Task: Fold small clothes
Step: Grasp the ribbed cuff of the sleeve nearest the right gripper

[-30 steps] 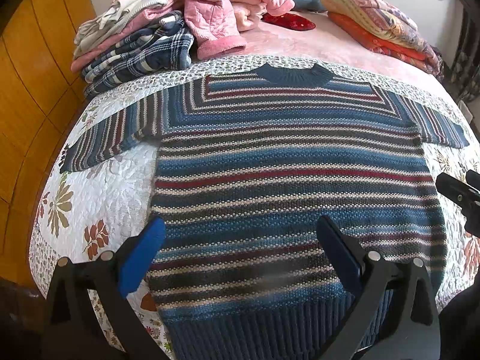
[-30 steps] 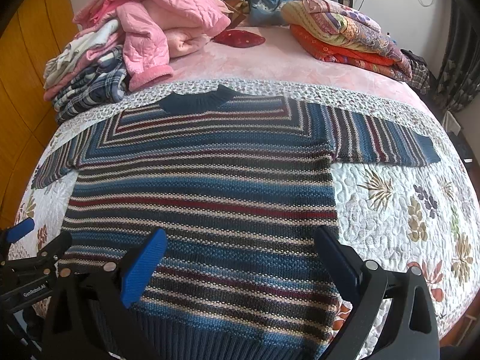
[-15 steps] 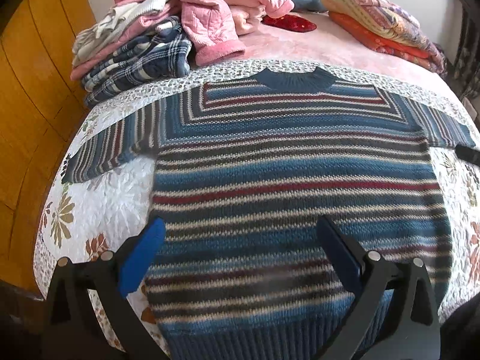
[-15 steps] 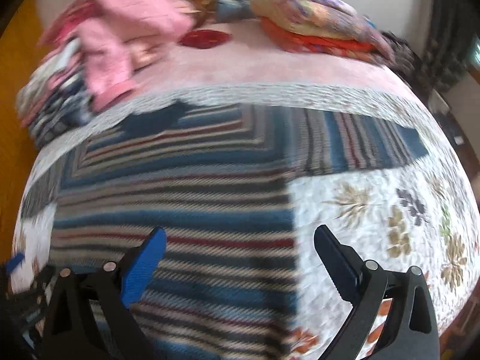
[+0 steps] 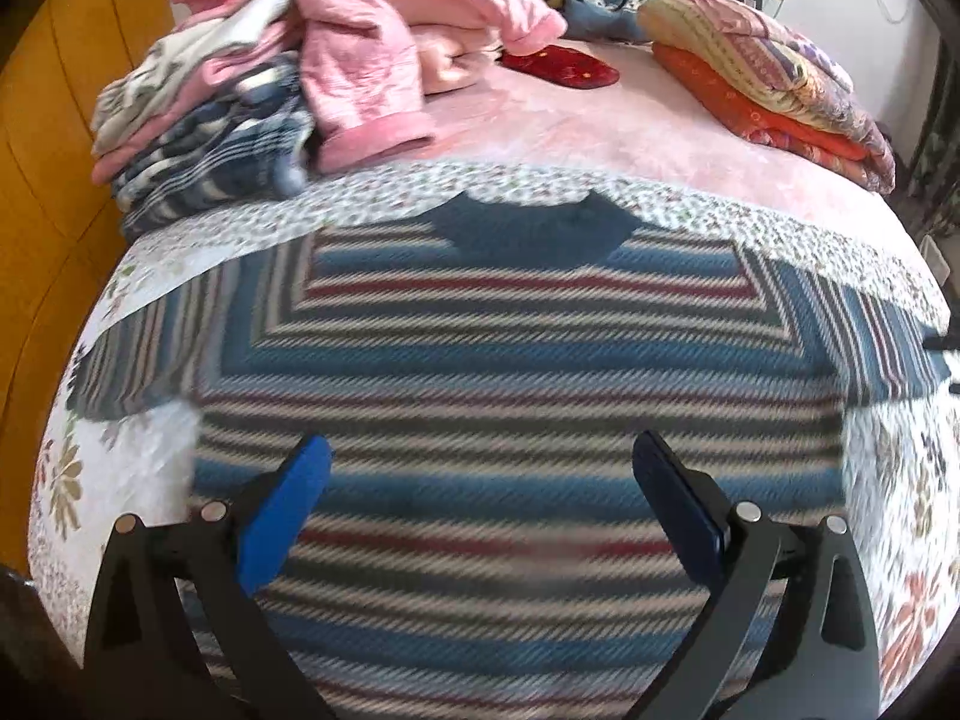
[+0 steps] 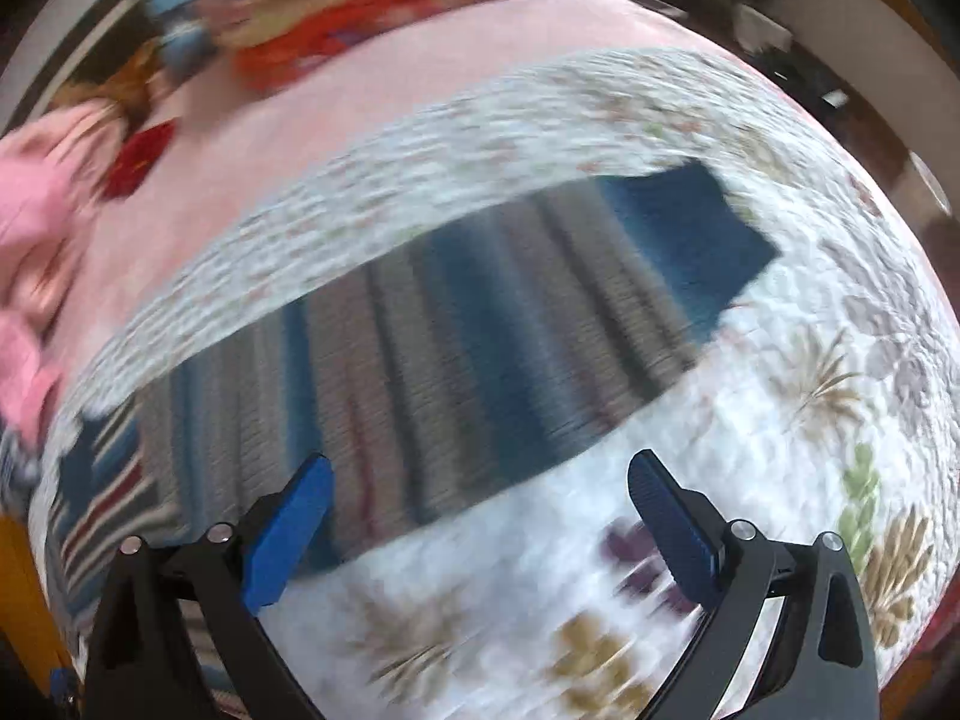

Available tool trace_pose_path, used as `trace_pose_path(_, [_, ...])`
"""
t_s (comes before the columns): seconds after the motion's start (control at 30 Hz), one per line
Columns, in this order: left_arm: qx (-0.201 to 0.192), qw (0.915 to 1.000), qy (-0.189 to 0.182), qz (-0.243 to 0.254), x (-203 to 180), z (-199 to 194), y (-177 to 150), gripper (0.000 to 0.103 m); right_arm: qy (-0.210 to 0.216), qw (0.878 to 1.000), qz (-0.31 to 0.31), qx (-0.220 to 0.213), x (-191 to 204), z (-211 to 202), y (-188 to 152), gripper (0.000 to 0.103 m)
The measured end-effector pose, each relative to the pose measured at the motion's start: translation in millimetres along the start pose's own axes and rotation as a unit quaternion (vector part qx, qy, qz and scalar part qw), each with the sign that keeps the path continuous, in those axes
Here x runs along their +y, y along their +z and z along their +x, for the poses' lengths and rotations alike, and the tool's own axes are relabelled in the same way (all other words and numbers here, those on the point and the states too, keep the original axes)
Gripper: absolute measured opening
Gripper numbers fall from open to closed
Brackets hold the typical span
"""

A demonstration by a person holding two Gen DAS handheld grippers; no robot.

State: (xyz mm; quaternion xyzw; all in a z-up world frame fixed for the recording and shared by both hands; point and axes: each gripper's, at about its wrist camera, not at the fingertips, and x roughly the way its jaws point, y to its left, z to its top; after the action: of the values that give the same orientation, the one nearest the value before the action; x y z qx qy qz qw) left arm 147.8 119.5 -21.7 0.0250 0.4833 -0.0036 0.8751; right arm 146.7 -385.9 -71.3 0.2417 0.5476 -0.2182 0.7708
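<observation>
Lying flat and unfolded on the white floral quilt point(image 5: 120, 474), the blue-and-red striped knit sweater point(image 5: 516, 396) had both sleeves outstretched; no fold made. Left gripper point(image 5: 480, 501) spread above its body; right gripper point(image 6: 480, 507) spread near the right sleeve point(image 6: 540, 312).

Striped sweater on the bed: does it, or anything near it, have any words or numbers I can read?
No readable text anywhere in either view.
Blue, grey and red striped knitted sweater: stripes only, no label showing.
White floral quilted bedspread: flower patterns, no words.
Red embroidered cloth: small gold marks, too blurred to tell.
</observation>
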Motion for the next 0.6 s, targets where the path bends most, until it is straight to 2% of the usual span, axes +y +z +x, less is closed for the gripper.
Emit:
trace_pose_path(0.13, [0.002,1.0000,-0.007,-0.004,-28.8,21.3,15.8,0.100,0.003,0.999,0.030,0.009,-45.4,21.6,23.7,0.099])
trace_pose_path(0.23, [-0.001,1.0000,-0.002,0.002,-47.9,34.3,24.2,0.100,0.037,0.997,0.063,0.013,-74.5,40.7,35.6,0.098])
trace_pose_path(0.3, [0.000,1.0000,0.000,0.005,-57.0,41.0,28.1,0.100,0.050,0.996,0.077,0.015,-84.1,48.8,38.9,0.092])
trace_pose_path(0.4, [0.002,1.0000,0.004,0.009,-68.5,49.1,31.9,0.100,0.056,0.995,0.080,0.006,-90.7,56.2,45.9,0.089])
trace_pose_path(0.47, [0.000,0.9999,0.005,0.013,-74.9,52.3,32.3,0.100,0.045,0.996,0.072,-0.001,-89.0,57.3,49.8,0.081])
trace_pose_path(0.53, [-0.001,0.9998,0.008,0.020,-80.2,53.8,31.8,0.100,0.033,0.997,0.062,-0.011,-86.1,61.3,55.4,0.060])
trace_pose_path(0.57, [0.000,0.9997,0.006,0.023,-81.7,54.3,31.6,0.100,0.028,0.998,0.058,-0.014,-86.1,60.8,55.9,0.056])
trace_pose_path(0.6, [0.000,0.9997,0.005,0.025,-82.3,53.9,30.3,0.100,0.030,0.998,0.060,-0.016,-85.6,60.8,56.8,0.044])
